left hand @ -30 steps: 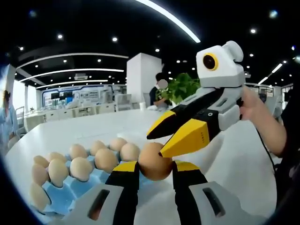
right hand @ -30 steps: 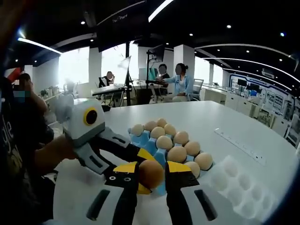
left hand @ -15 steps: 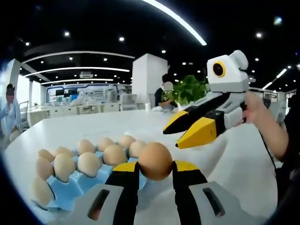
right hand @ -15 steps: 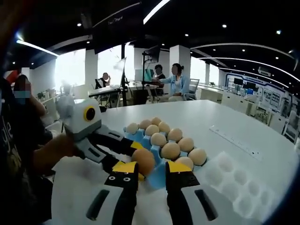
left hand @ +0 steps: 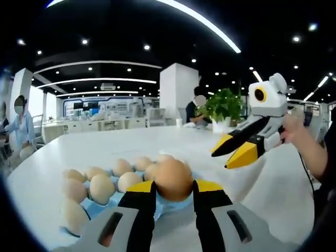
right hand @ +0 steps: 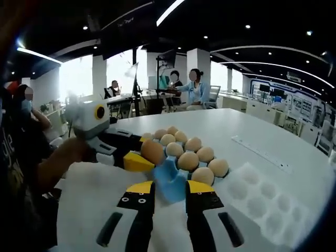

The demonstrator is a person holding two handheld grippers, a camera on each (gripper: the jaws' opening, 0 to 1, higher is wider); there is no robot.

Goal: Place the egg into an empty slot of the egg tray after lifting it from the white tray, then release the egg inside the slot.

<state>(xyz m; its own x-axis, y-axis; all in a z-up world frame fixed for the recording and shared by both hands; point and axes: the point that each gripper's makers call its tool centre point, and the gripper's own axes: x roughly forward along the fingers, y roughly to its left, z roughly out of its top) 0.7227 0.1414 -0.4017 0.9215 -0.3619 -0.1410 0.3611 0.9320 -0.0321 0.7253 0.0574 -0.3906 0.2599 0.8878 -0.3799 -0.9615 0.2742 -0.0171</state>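
Left gripper view: blue egg tray (left hand: pixel 97 209) at lower left on the white table (left hand: pixel 105 147), loaded with brown eggs in rows. Left gripper (left hand: pixel 174 190) rises from the bottom centre, yellow-tipped black jaws pinching the egg (left hand: pixel 172 179) on both sides; the egg is held above the near right end of the egg tray, not resting in a slot. Whether the slot under it is empty cannot be told, the egg hides it. Right gripper (left hand: pixel 235 151) is at right, held by a hand (left hand: pixel 299 137), well apart from the egg; its yellow tips are spread with nothing between them. People sit at desks in the background, and a green plant (left hand: pixel 224 103) stands behind the table.

Right gripper view: at left the left gripper (right hand: pixel 144 153) comes in, a hand (right hand: pixel 68 153) on it, its jaws clamped on the egg (right hand: pixel 151 151), which sits at the near left corner of the egg tray (right hand: pixel 169 181), just over the blue rim. Eggs fill the rows beyond. The right gripper (right hand: pixel 169 188) own jaws at bottom centre are parted, empty, with the tray's near blue corner showing in the gap; cannot tell if they touch it. At right lies the white tray (right hand: pixel 265 202), its round hollows empty, just beside the egg tray on the table (right hand: pixel 241 131). A long pale strip (right hand: pixel 261 154) lies beyond it.
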